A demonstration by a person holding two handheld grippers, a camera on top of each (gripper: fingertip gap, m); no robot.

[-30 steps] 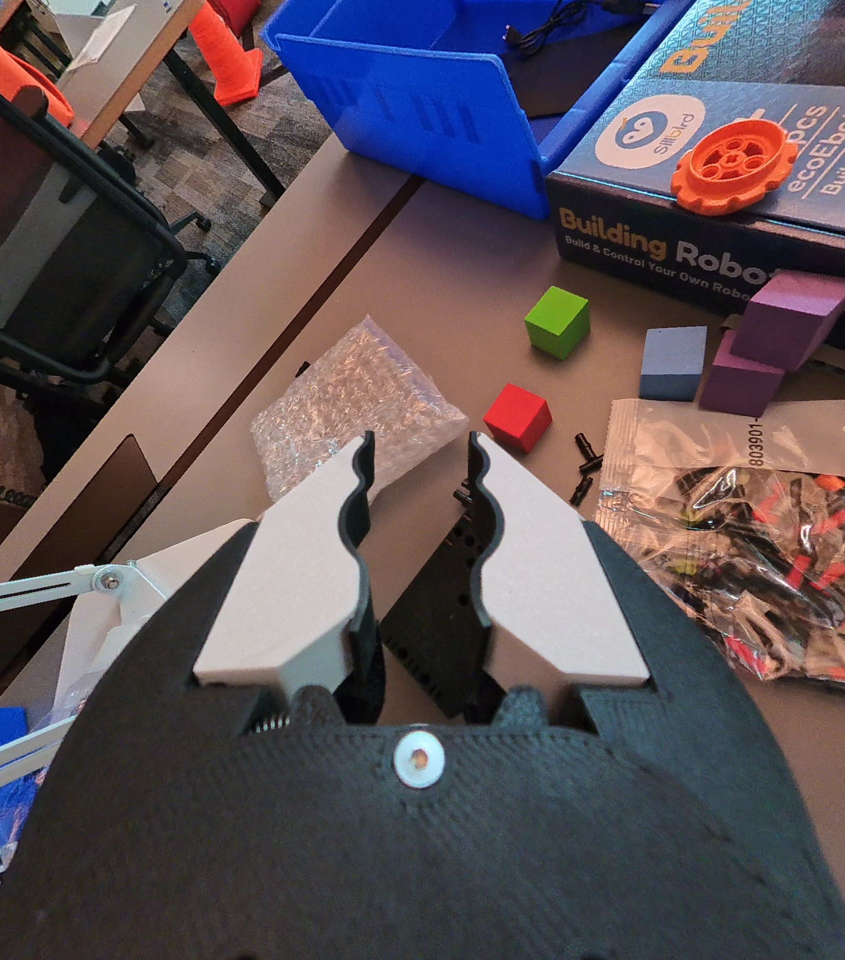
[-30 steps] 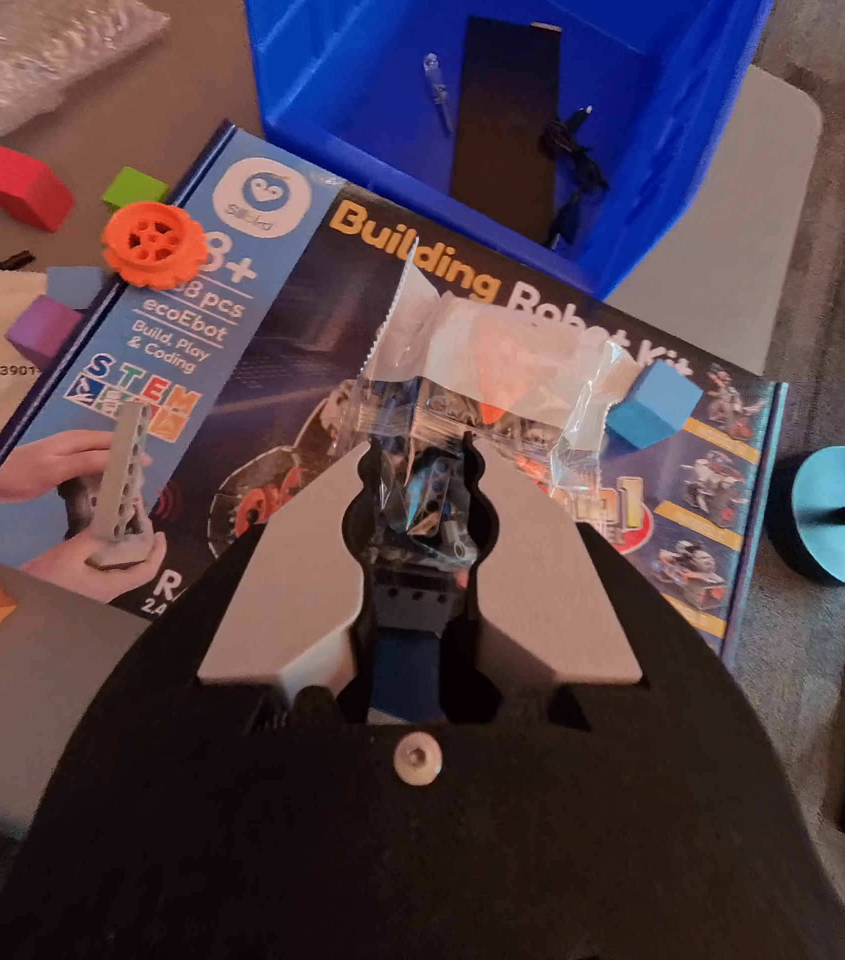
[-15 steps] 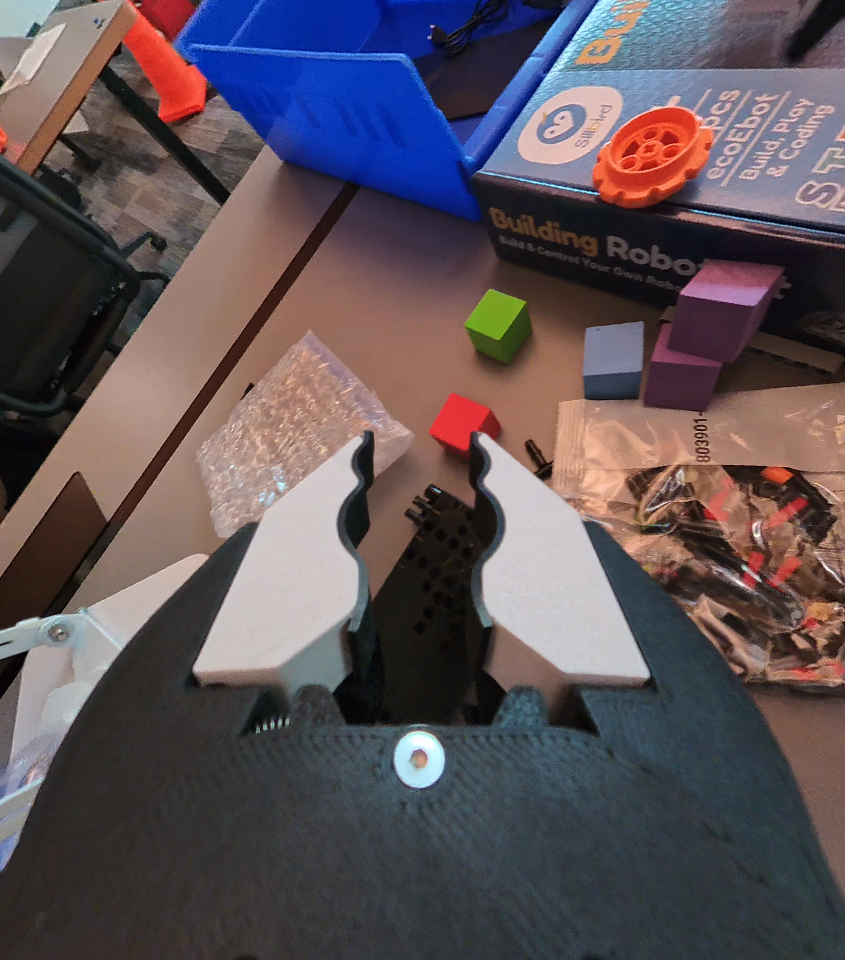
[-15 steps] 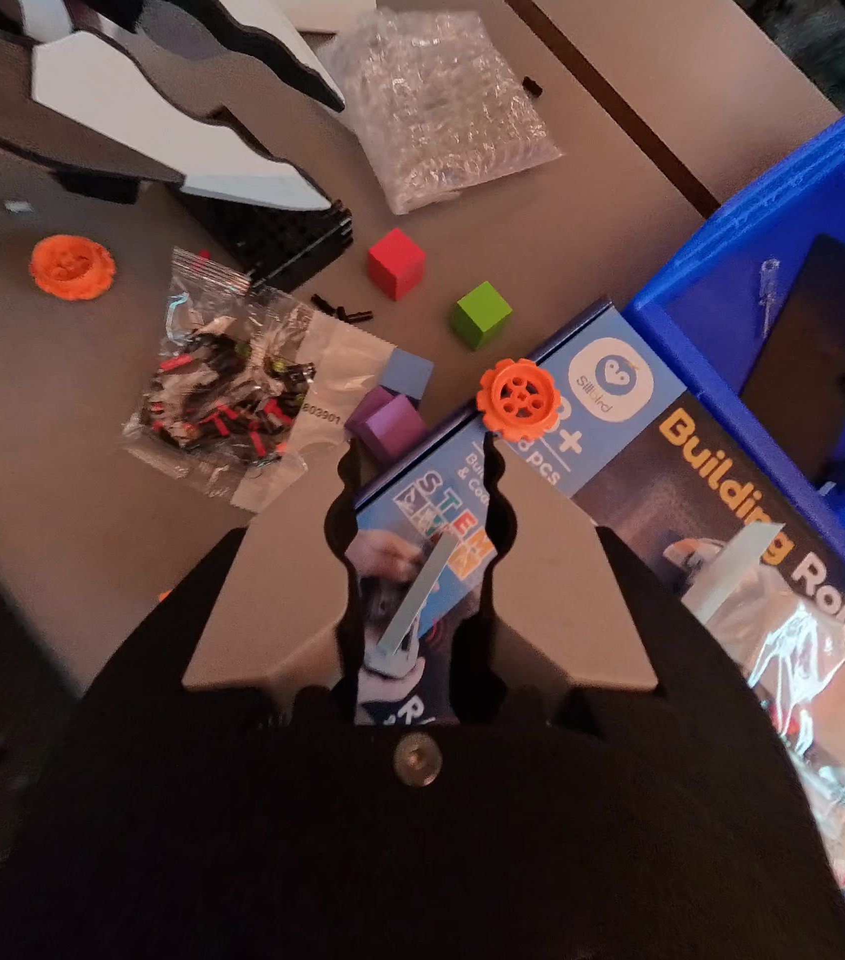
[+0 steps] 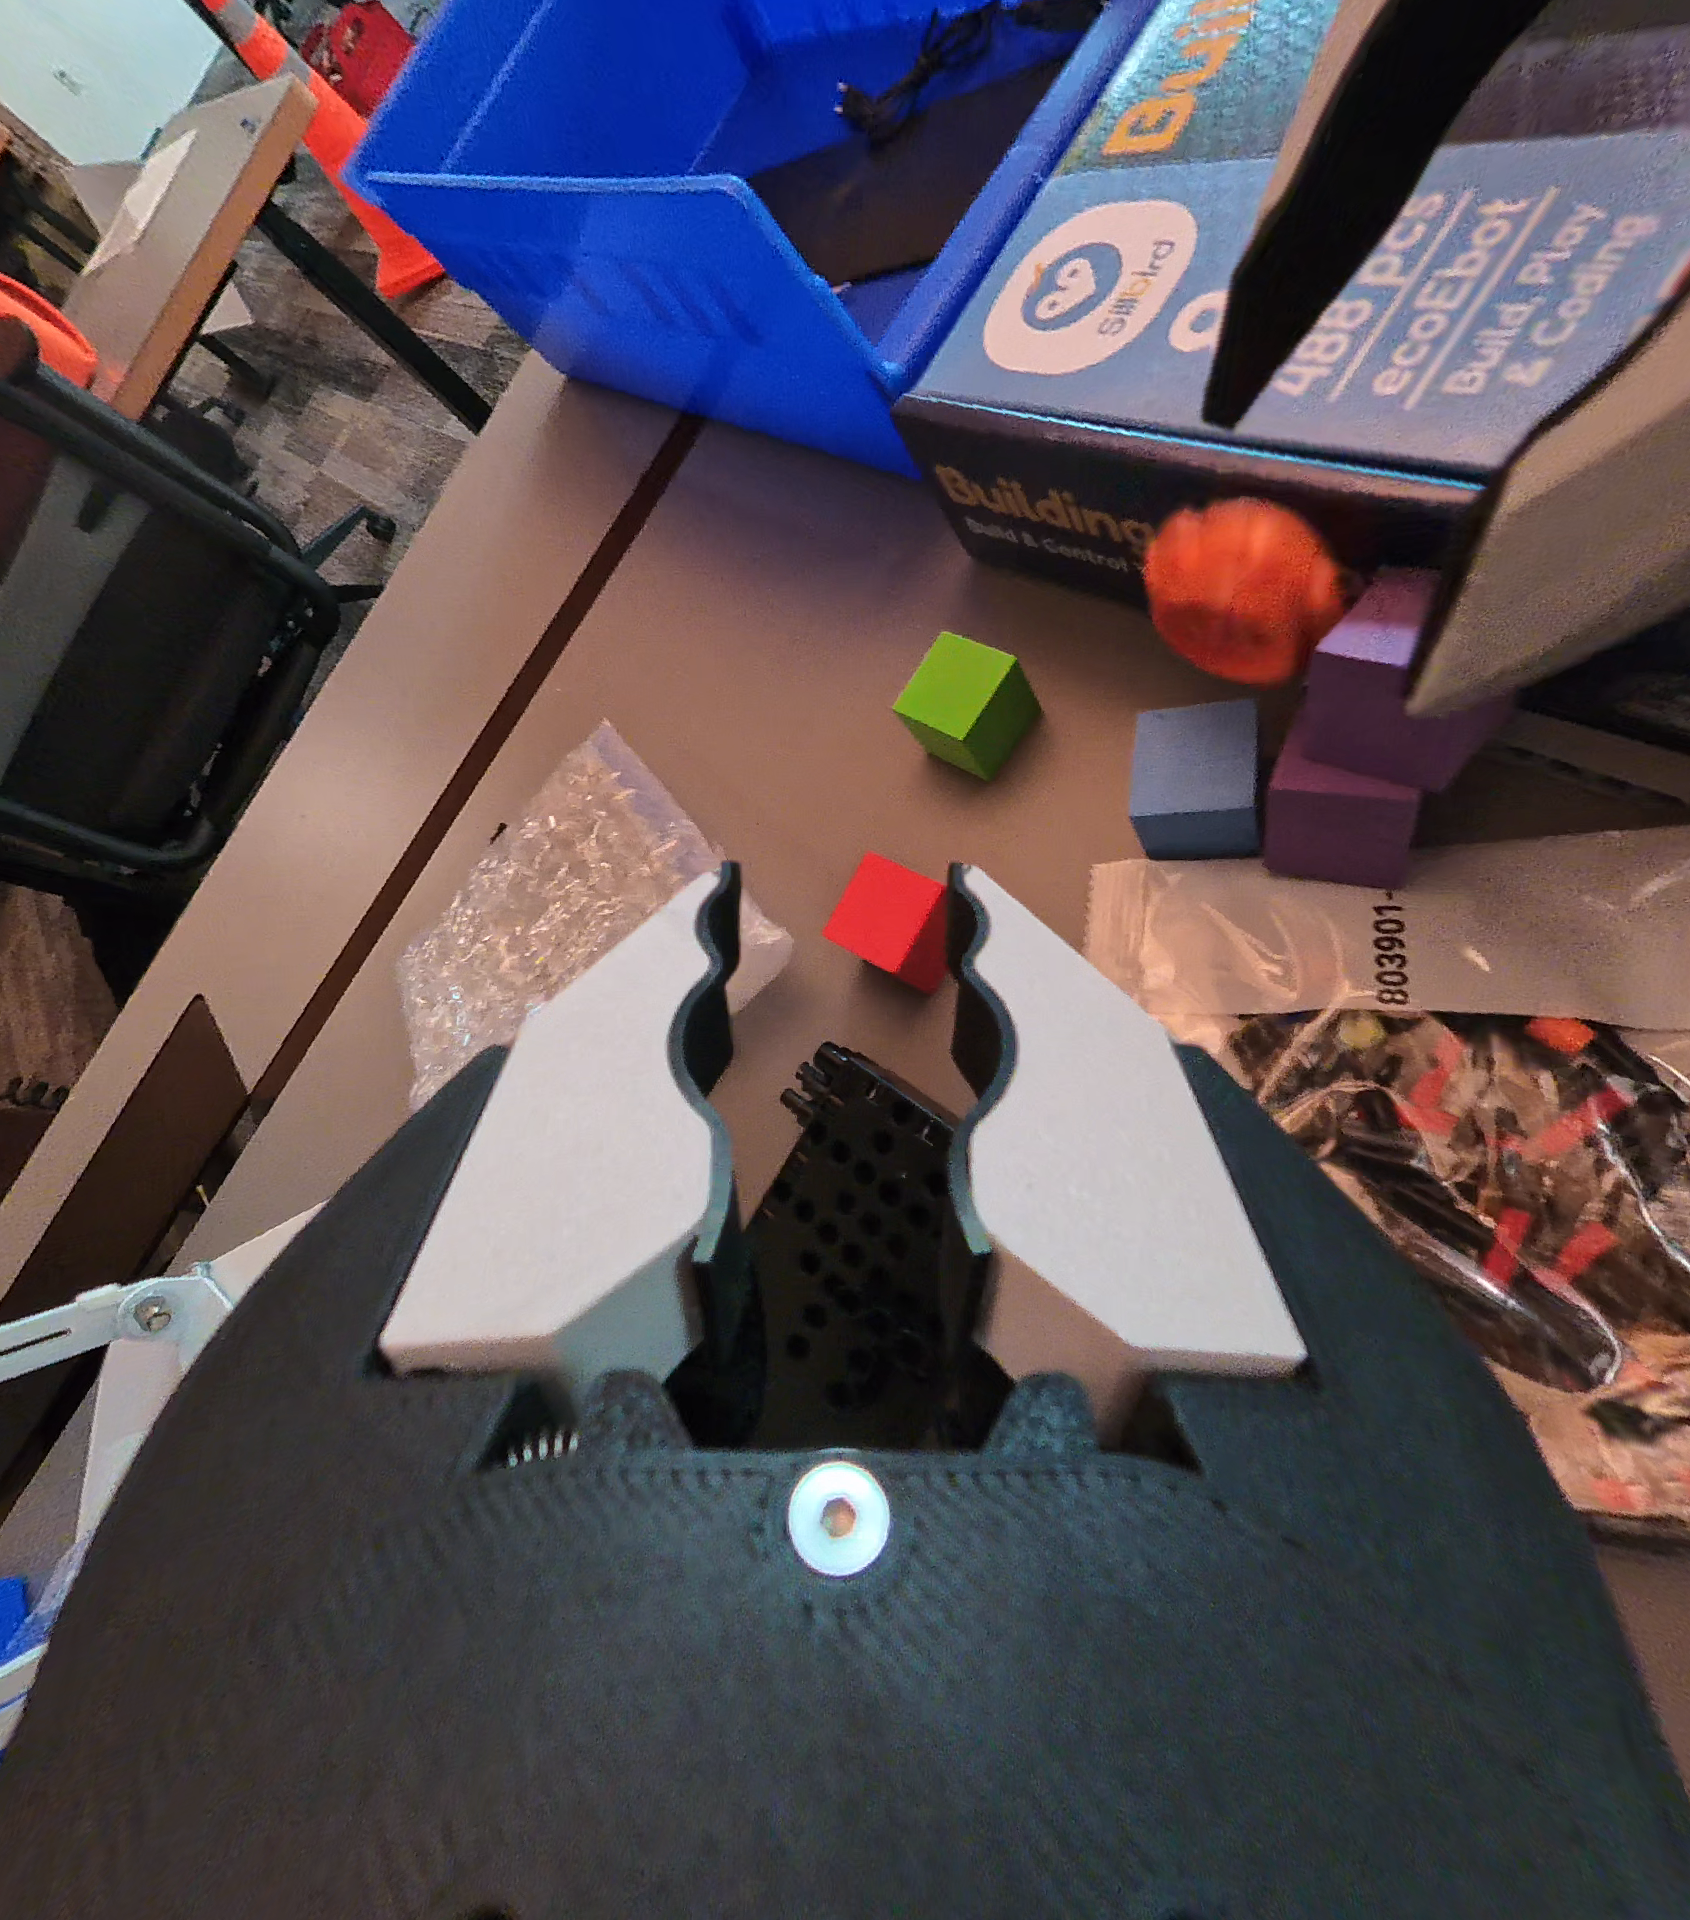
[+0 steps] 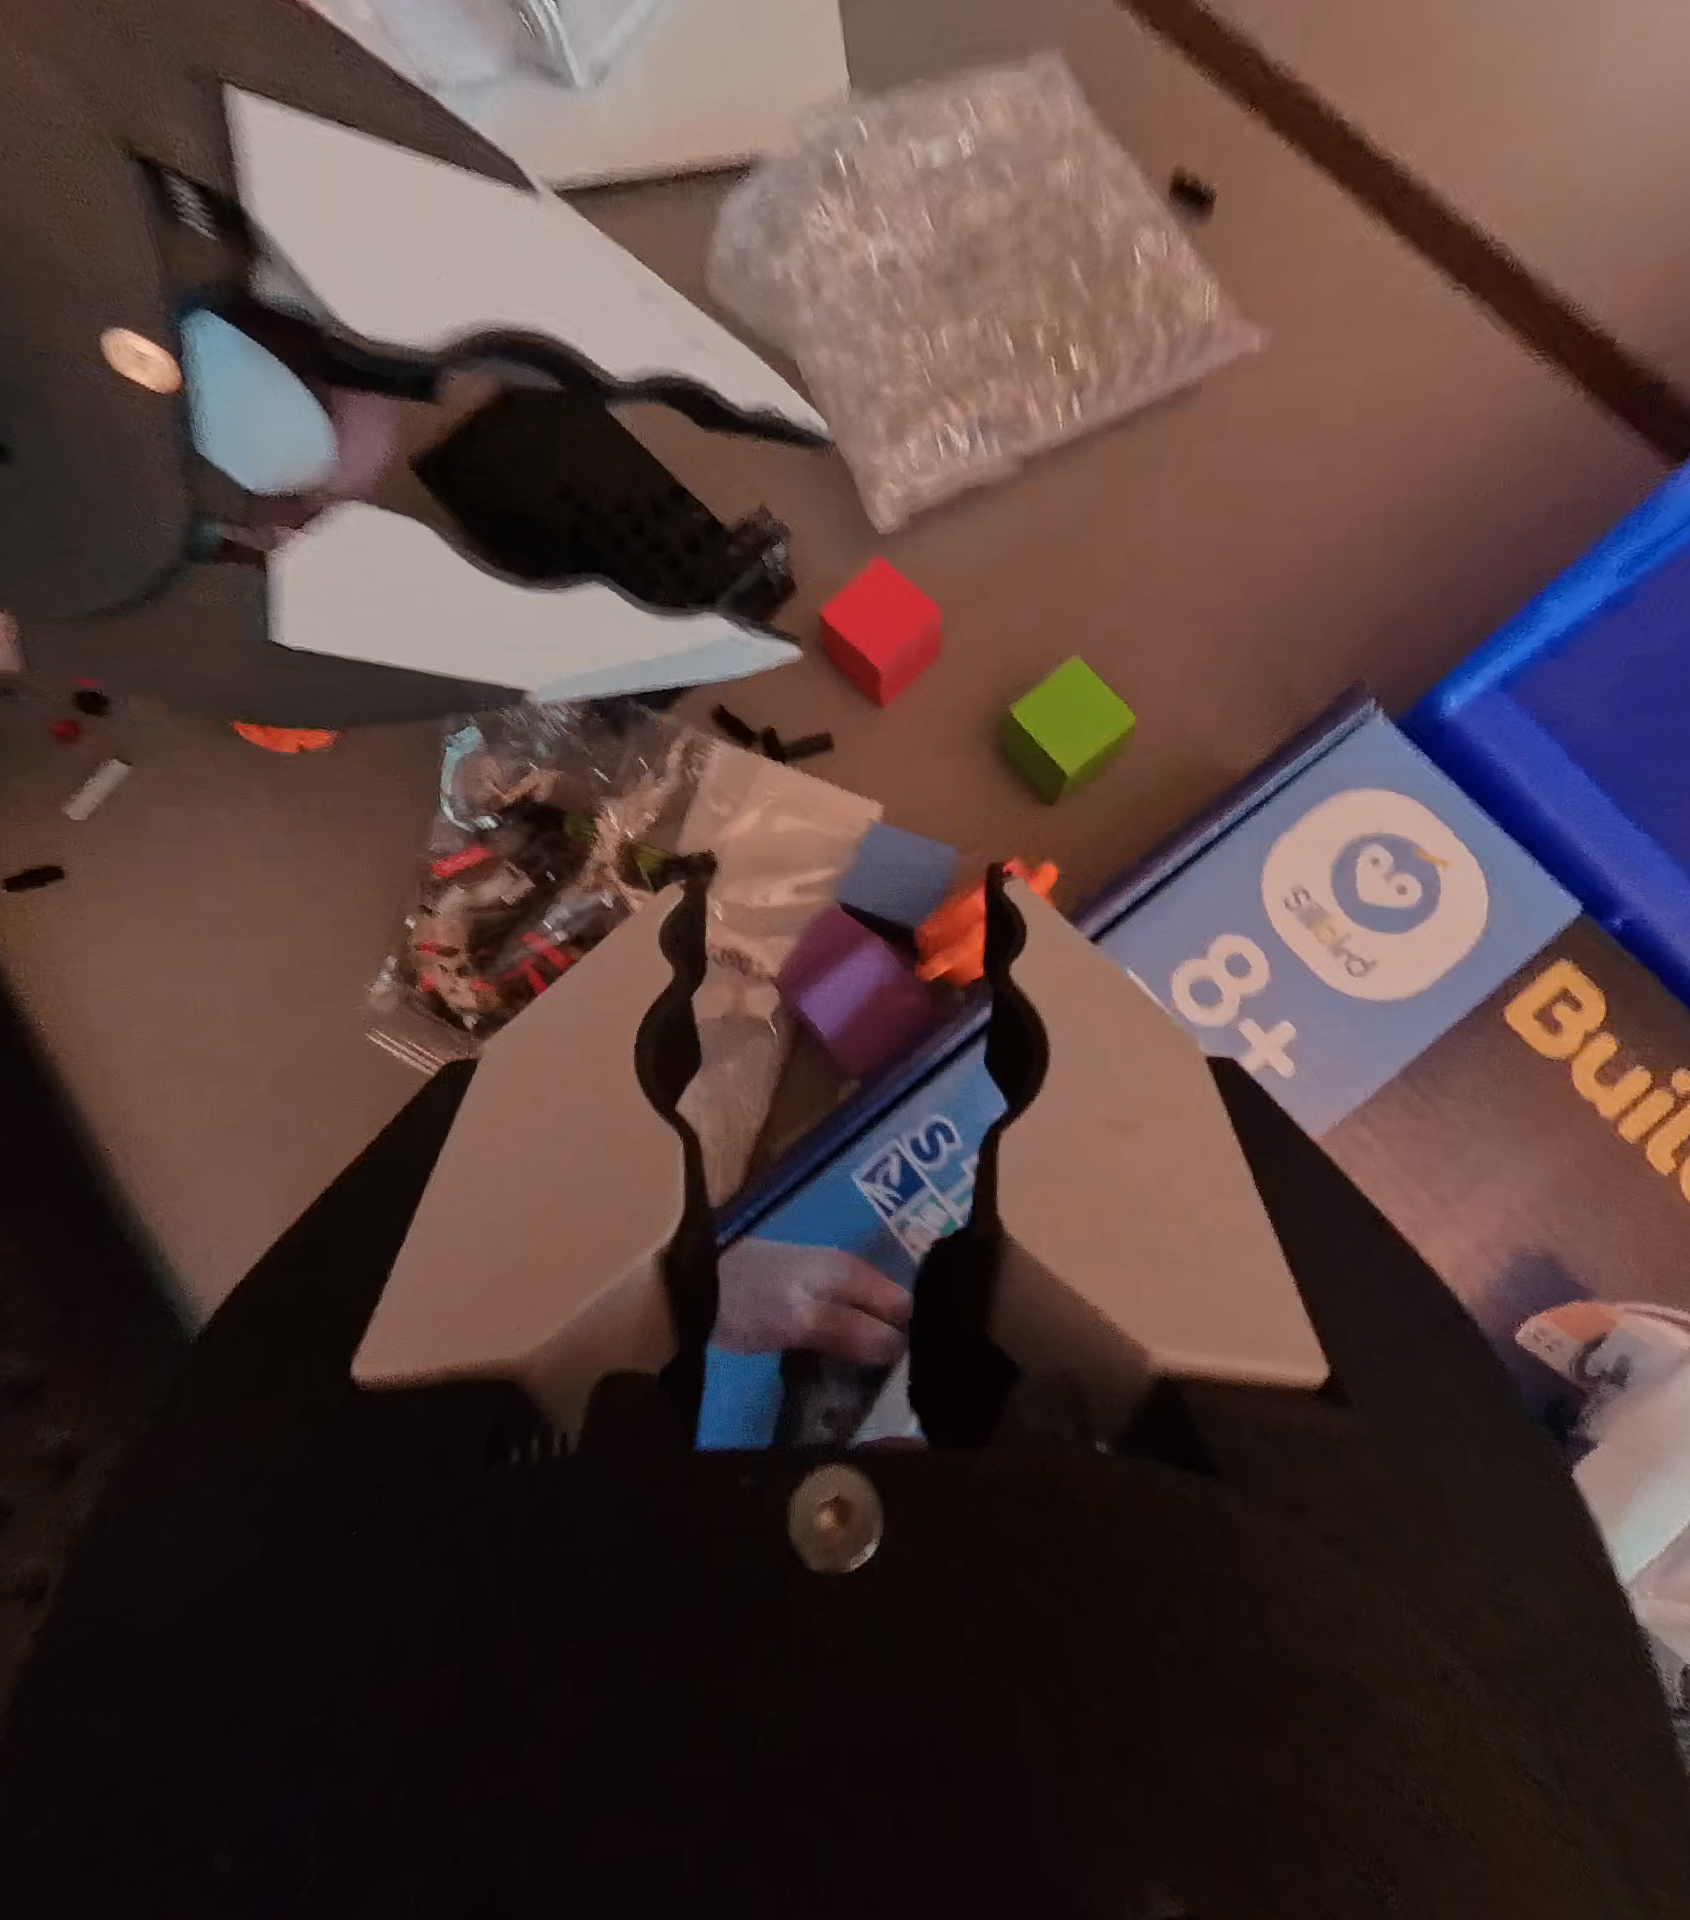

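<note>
Both hand-held grippers empty, parts lying scattered on the counter [image 5: 768,582].
Your left hand-held gripper [image 5: 841,914] is hovering part-open over the black perforated plate [image 5: 862,1216]; your right hand-held gripper [image 6: 846,904] is gaping beside a blurred orange wheel [image 6: 955,930].

Matt blocks, glossy wrap

Red cube [image 5: 891,923] painted matt – parts bag [image 5: 1506,1132] crinkled clear plastic; tabletop [image 5: 747,582] smooth, dull.

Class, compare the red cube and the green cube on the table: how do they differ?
The red cube lies just ahead of the left gripper; the green cube lies farther off, nearer the printed box. The red cube sits close to the black perforated plate; the green cube stands alone. Both are plain cubes of like size.
</note>
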